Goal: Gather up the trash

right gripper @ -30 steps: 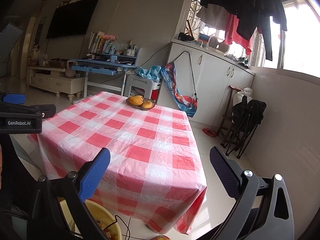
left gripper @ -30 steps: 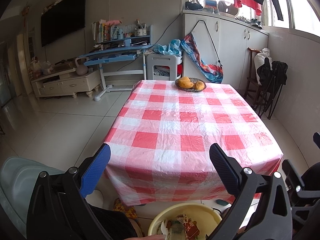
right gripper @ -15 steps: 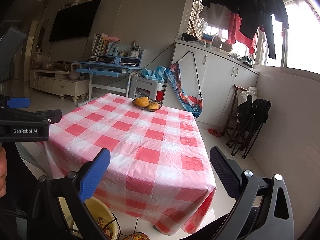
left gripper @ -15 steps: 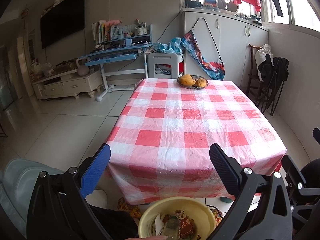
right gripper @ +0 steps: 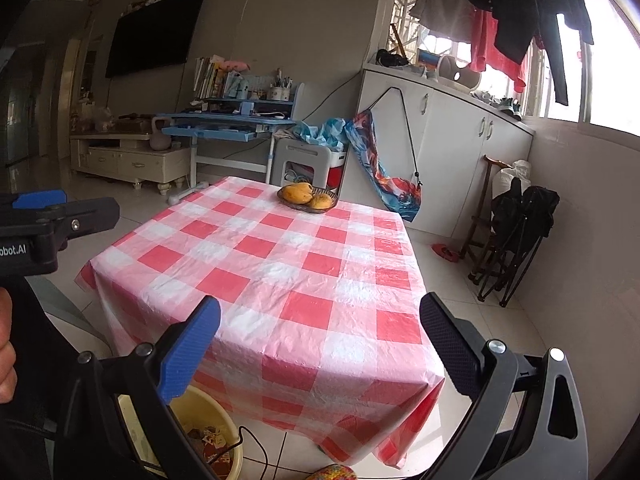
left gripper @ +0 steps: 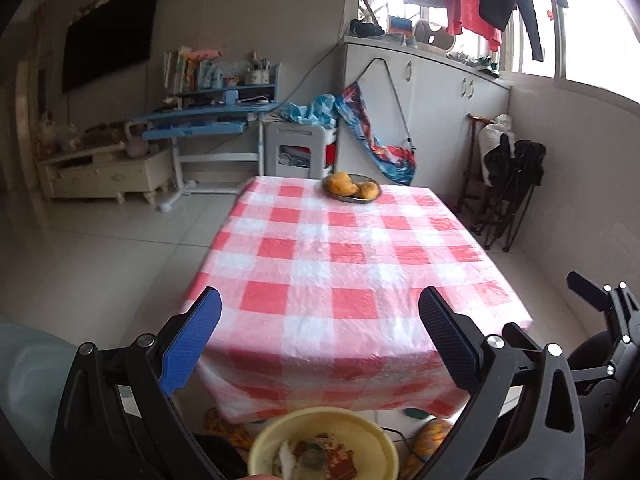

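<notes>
A yellow trash bin with paper scraps and wrappers in it stands on the floor below the table's near edge; it also shows in the right wrist view. My left gripper is open and empty, held back from the table above the bin. My right gripper is open and empty, off the table's near right corner. The left gripper shows from the side at the left edge of the right wrist view. The table has a red-and-white checked cloth.
A basket of yellow-orange fruit sits at the table's far edge. A folded black chair leans by the right wall. A blue desk, a TV cabinet and white cupboards line the back. A colourful object lies on the floor by the bin.
Both grippers have drawn back and risen from the table, so it looks smaller and farther. More of the yellow bin shows at the bottom of the left wrist view. Both stay open.
</notes>
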{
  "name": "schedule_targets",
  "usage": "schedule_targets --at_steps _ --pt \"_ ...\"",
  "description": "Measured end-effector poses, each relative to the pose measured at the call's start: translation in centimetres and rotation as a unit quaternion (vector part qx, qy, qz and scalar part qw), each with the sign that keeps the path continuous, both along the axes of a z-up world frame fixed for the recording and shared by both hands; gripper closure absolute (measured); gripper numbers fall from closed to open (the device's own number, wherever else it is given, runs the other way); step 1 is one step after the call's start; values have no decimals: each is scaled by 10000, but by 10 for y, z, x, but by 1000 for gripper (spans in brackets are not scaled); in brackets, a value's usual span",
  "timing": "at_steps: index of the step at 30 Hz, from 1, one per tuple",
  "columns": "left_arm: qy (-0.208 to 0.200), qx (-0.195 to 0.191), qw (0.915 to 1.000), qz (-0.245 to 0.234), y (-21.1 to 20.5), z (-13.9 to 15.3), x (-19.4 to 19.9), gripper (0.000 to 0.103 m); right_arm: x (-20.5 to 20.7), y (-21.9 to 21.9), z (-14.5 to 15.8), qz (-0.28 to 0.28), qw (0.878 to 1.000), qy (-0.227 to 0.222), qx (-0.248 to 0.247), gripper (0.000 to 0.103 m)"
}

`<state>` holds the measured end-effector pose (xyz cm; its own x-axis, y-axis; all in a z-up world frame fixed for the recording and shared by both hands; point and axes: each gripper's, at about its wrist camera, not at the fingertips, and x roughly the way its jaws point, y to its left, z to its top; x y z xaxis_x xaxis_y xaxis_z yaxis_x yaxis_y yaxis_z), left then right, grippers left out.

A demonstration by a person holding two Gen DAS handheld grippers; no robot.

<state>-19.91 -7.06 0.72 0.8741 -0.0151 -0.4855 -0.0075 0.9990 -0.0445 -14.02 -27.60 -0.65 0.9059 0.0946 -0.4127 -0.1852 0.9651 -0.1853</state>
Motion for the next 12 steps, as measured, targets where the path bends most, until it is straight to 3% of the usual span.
schedule_targets --at_steps 6,12 --pt "452 328 9984 -3 -2 3 34 7 32 5 -6 493 9970 321 -496 8" --pt "472 402 9979 189 2 11 75 7 64 19 -22 1262 9823 830 -1110 8"
